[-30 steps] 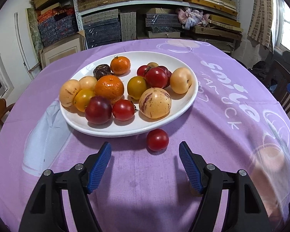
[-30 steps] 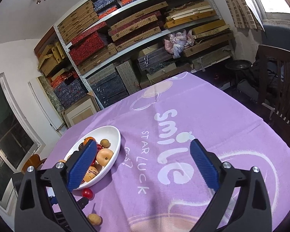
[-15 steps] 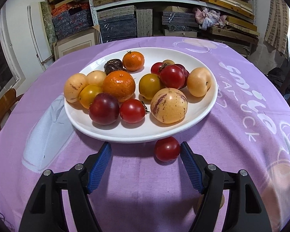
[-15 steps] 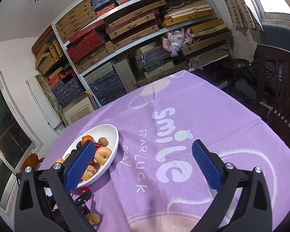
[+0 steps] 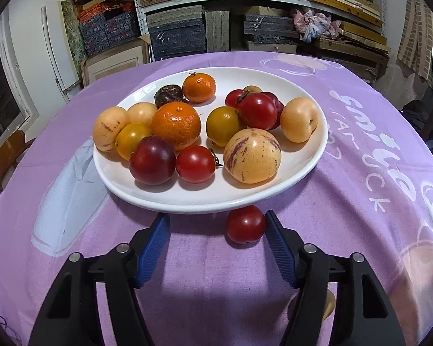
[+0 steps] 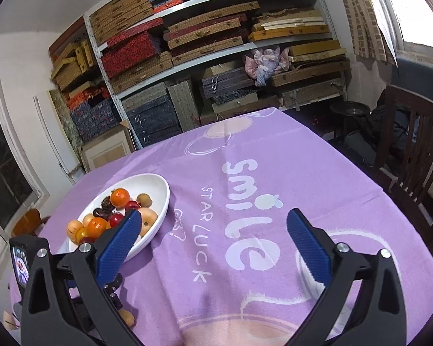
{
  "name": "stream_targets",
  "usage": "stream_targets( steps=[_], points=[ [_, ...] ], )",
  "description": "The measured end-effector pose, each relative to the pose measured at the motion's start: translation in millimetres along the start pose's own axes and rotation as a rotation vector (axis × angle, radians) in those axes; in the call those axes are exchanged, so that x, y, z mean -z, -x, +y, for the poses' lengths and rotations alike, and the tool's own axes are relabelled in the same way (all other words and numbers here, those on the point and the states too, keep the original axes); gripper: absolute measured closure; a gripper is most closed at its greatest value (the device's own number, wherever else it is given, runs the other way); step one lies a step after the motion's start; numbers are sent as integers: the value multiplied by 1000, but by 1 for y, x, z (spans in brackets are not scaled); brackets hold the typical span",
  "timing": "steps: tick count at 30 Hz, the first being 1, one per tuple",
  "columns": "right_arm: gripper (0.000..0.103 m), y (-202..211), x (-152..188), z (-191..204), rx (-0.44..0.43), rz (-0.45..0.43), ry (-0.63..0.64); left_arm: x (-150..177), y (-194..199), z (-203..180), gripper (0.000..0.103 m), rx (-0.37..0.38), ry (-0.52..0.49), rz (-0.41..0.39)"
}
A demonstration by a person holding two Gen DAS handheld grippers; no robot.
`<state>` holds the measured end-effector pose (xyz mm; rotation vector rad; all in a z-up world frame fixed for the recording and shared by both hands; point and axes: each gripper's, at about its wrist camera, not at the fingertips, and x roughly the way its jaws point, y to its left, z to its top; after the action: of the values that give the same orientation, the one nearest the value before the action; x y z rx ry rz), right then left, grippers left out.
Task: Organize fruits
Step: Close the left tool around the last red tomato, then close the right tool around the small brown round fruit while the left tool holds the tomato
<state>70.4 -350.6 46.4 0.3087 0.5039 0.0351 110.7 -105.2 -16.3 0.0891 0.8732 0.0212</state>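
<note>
Two blue ribbed pads stand wide apart on my left gripper (image 5: 216, 227), which sits low over the purple printed tablecloth (image 5: 187, 288) with its tips at the near rim of the white oval ceramic plate (image 5: 317, 144). One loose, round red cherry tomato (image 5: 245, 224) lies on the cloth between those fingers, right against the right-hand pad (image 5: 277, 245) and well clear of the left-hand one, half tucked under the plate's overhanging edge; nothing is clamped on it. Behind the right finger, low on the cloth, I can see part of a small tan round fruit (image 5: 329, 302), mostly hidden by the black gripper frame. On the plate I count a heap of fruit: a large orange mandarin (image 5: 176, 125) in the middle, a smaller mandarin (image 5: 199, 87) behind it, a dark red plum (image 5: 152, 160) and a red tomato (image 5: 195, 163) at the front, and a pale yellow melon-like fruit with purple streaks (image 5: 252, 155) at front right. My right gripper (image 6: 213, 245) hangs higher above the table with its jaws spread wide and holding nothing, looking down over the white "smile" lettering (image 6: 245, 216) on the cloth. From that view the plate lies to the left, partly behind the left pad (image 6: 118, 245). Beyond the table stand metal shelves of stacked woven boxes (image 6: 187, 43), with a dark wooden chair (image 6: 412, 155) at the right.
</note>
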Motion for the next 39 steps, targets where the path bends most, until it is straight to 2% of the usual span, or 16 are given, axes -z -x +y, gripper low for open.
stream_targets(
  steps=[3,5,8,14,17,24,28,32,35,39],
  points=[
    [4,-3,3,14,-15,34,68,2,0,5,45,25,16,15],
    [4,-4,6,21,-23,54,97,4,1,5,55,41,6,17],
    [4,-6,9,26,-31,67,122,8,4,3,63,40,-9,10],
    [4,-7,12,34,-35,74,145,2,0,9,67,95,43,24],
    [4,-7,12,34,-34,76,147,4,3,9,77,97,31,17],
    [4,-9,13,36,-42,91,157,7,6,21,77,114,54,27],
    [4,-11,17,43,-87,145,196,14,19,31,77,114,32,17],
    [4,-12,31,69,-184,262,313,24,39,50,77,67,1,-25],
    [4,-7,50,95,-227,337,447,32,50,71,77,26,11,-51],
    [4,6,69,119,-286,359,565,40,54,96,77,16,71,-54]
  ],
)
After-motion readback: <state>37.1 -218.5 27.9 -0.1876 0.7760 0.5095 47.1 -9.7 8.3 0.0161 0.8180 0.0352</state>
